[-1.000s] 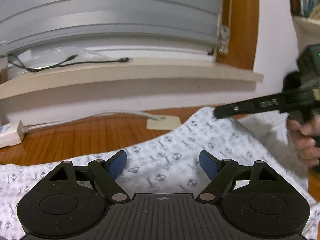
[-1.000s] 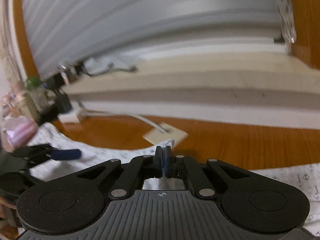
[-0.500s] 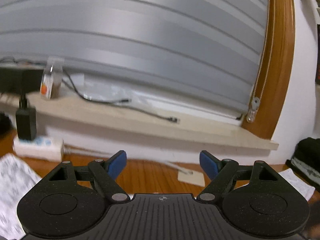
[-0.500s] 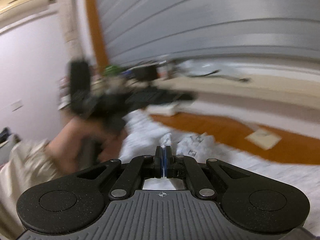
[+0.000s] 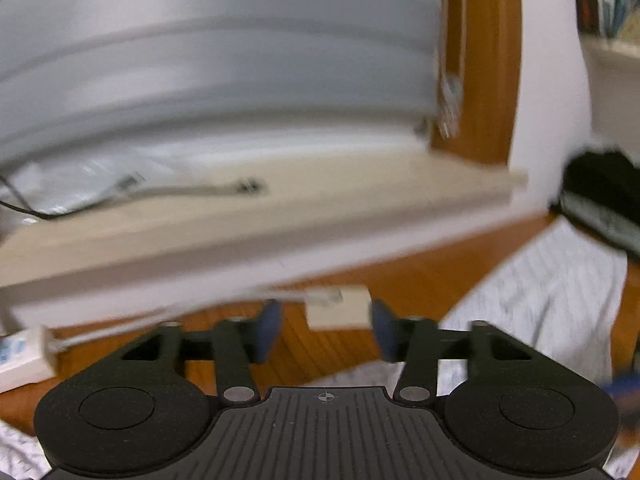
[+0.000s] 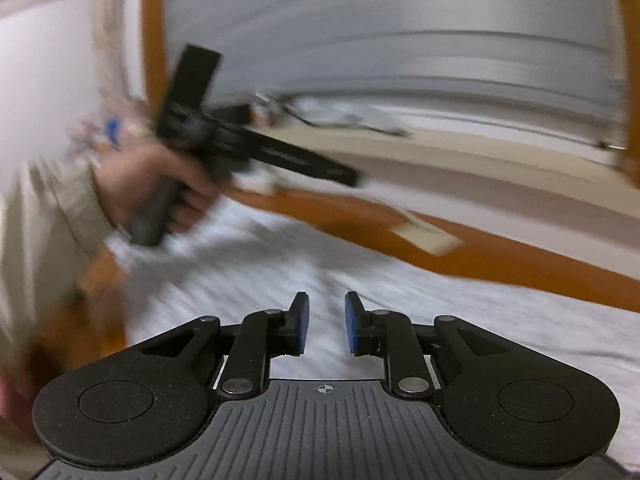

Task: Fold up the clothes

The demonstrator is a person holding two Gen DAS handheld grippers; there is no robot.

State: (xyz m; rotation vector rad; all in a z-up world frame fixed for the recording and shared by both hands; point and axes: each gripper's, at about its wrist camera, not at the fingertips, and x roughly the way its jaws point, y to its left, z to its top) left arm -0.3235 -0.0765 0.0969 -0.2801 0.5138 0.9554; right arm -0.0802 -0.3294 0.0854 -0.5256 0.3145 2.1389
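Observation:
The white patterned cloth [image 6: 400,300] lies spread on the wooden table [image 6: 500,256]; the picture is blurred by motion. My right gripper [image 6: 326,324] hovers above the cloth, its jaws opening, a narrow gap between the blue pads [image 6: 300,324] and nothing in it. My left gripper [image 5: 326,332] is over bare wood, its jaws closing with nothing between them. Part of the cloth [image 5: 540,304] shows to its right. In the right wrist view a hand [image 6: 160,188] holds the left gripper's handle at the left, above the cloth's edge.
A beige card [image 5: 336,310] lies on the table [image 5: 320,356] just beyond the left fingertips. A white power strip [image 5: 20,356] sits at the left, a dark bundle [image 5: 600,200] at the right. Behind run a sill [image 5: 280,208] with cables and a grey shutter.
The right gripper was shut on a cloth corner; its jaws have parted and the cloth lies flat below. The left jaws have narrowed, and that gripper swung off the cloth to bare wood.

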